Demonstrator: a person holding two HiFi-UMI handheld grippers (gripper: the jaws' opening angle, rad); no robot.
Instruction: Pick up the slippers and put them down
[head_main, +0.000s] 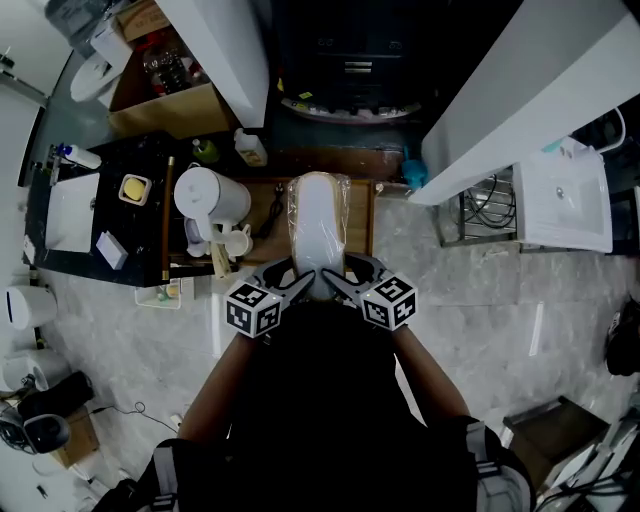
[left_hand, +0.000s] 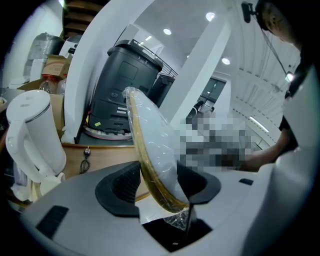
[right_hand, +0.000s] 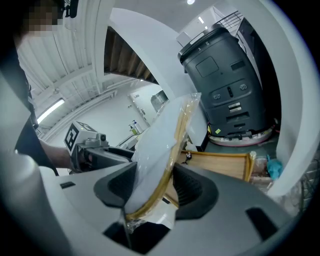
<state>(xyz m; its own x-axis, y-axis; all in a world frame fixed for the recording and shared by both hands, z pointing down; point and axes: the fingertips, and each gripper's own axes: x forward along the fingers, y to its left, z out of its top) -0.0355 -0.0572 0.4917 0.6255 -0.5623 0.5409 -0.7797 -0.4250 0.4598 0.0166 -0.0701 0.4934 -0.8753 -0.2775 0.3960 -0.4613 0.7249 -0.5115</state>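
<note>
A: Listing containers, biggest first?

B: Cardboard box (head_main: 165, 100) at far left, behind the dark surface (head_main: 95, 235). Bottles (head_main: 165, 68) inside; can't tell more. Next, the wooden tray (head_main: 262, 205) dead ahead, with a raised rim. White kettle (head_main: 210, 197) at its left side, cups (head_main: 235, 243) just beside the kettle. Smallest is a square dish (head_main: 134, 188) on the dark surface, with something yellow in it.

A: Slippers?

B: White slippers (head_main: 318, 230), sealed in a clear plastic bag (left_hand: 150, 135), held in the air over the tray and apart from it. Toes point away from the person, heel end at the claws. The pack stands on edge, tilted upward.

A: Claws?

B: Left claw (head_main: 303, 282) and right claw (head_main: 335, 283) are both clamped on the heel end, one from each side, tips nearly meeting. Pads press the pack in both gripper views. The bag's loose tail hangs below the jaws.

A: Room to move?

B: Tight ahead: black machine (head_main: 345, 60) behind the tray, white slanted beams (head_main: 225, 50) on either side of it. Kettle is near on the left. Marble floor (head_main: 470, 290) is open to the right, up to a wire rack (head_main: 487, 205).
</note>
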